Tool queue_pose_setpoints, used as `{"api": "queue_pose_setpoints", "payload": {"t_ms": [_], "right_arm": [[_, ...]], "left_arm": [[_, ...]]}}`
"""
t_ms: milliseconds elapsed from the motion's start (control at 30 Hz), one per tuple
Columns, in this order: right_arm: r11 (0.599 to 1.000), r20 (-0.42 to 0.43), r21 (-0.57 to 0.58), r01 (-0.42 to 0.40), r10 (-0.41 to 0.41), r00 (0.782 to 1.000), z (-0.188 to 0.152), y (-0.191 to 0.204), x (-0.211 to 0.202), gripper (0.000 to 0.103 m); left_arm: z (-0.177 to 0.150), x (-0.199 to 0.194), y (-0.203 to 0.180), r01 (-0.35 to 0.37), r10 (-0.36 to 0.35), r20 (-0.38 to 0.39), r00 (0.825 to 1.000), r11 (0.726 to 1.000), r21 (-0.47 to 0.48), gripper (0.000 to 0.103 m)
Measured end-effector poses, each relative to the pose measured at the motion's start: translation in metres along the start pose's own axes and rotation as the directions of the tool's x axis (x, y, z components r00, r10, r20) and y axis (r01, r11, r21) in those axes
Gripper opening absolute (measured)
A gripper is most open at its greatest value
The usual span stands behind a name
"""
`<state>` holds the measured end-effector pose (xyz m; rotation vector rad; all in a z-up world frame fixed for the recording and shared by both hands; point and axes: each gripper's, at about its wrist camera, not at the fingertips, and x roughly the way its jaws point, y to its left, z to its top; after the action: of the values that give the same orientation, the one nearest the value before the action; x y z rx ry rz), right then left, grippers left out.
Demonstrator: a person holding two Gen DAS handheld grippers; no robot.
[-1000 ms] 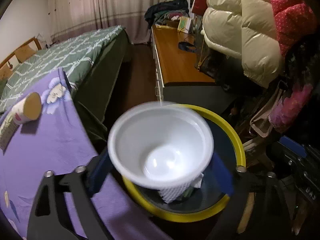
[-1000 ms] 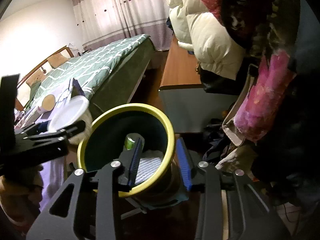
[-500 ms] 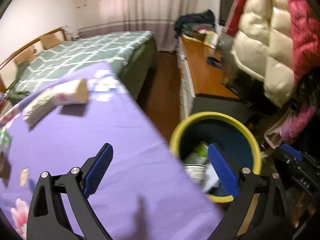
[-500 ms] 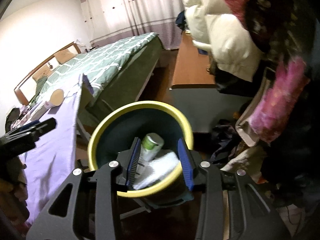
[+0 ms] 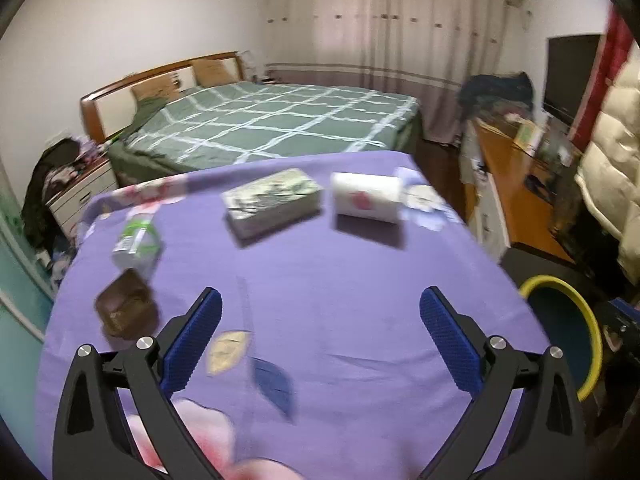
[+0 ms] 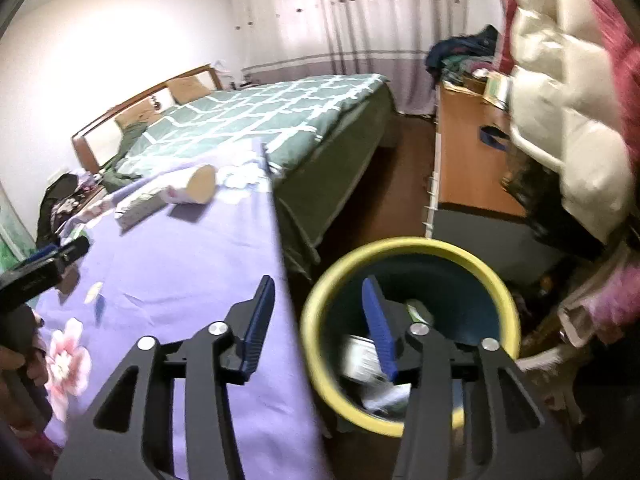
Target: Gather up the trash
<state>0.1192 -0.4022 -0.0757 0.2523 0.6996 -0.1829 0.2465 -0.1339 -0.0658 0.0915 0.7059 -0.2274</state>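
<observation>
Trash lies scattered on our purple flowered tablecloth [image 5: 340, 280]: a paper cup [image 5: 366, 198] on its side toward the far right, a flat printed carton [image 5: 272, 200] just left of it, a clear plastic bottle with a green label [image 5: 136, 240] near the left edge, and a small brown container [image 5: 126, 312] nearer to us on that side. Our left gripper [image 5: 320, 328] hovers above the cloth; its blue-padded jaws have just been opening and now stand spread wide with nothing between them. Beside the table's right edge sits the yellow-rimmed bin [image 6: 412, 320], dark blue inside, already holding some blurred white and green items. Our right gripper [image 6: 320, 320] hangs over the table's edge, one finger above the cloth and the other above the bin's mouth; its jaws have just been parting too, about half spread, and grip nothing. Behind the table we see a bed [image 5: 280, 120] with a green checked cover, and puffy coats [image 6: 560, 100] hanging at the right.
</observation>
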Motion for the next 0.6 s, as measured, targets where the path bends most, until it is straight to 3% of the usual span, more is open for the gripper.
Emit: {"api": "queue_pose_setpoints", "payload": {"t_ms": [133,367,533,600], "right_arm": [[0.999,0.006,-0.023,-0.03,0.03,1.0,0.018,0.043,0.018,0.046],[0.998,0.014,-0.039,-0.051,0.052,0.999,0.048,0.105,0.051,0.05],[0.998,0.003,-0.04,-0.042,0.043,0.999,0.064,0.143,0.083,0.057],[0.999,0.008,-0.042,-0.021,0.022,1.0,0.071,0.156,0.098,0.066]], "left_arm": [[0.007,0.017,0.033,-0.058,0.058,0.012,0.998,0.998,-0.027,0.098],[0.022,0.042,0.066,-0.083,0.084,0.017,0.996,0.995,-0.046,0.098],[0.03,0.051,0.083,-0.084,0.084,0.005,0.996,0.995,-0.057,0.098],[0.032,0.051,0.09,-0.08,0.081,0.007,0.997,0.995,-0.059,0.098]]}}
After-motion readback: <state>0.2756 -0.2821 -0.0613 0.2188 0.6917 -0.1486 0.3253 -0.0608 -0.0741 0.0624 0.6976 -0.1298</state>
